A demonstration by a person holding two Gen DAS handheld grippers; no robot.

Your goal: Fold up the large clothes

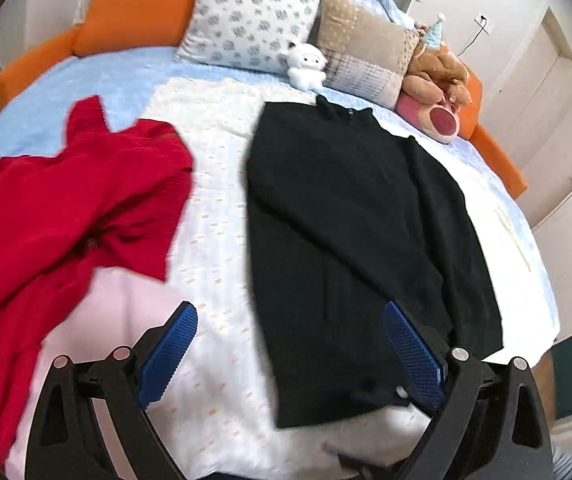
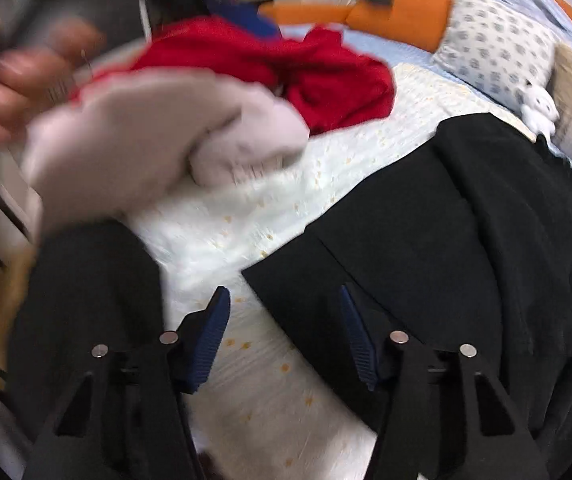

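Black garment [image 1: 345, 232] laid flat on bed [image 1: 214, 184]; red garment [image 1: 66, 208] bunched beside. Left gripper [image 1: 289, 348] jaws wide, empty. Right gripper [image 2: 286, 332] jaws parted, nothing held. No writing legible.

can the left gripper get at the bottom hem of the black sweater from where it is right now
Probably yes. The left gripper hangs open just above the bed, and the black sweater lies flat with its bottom hem right by the right-hand finger. Nothing lies on that edge; the red garment sits off to the side.
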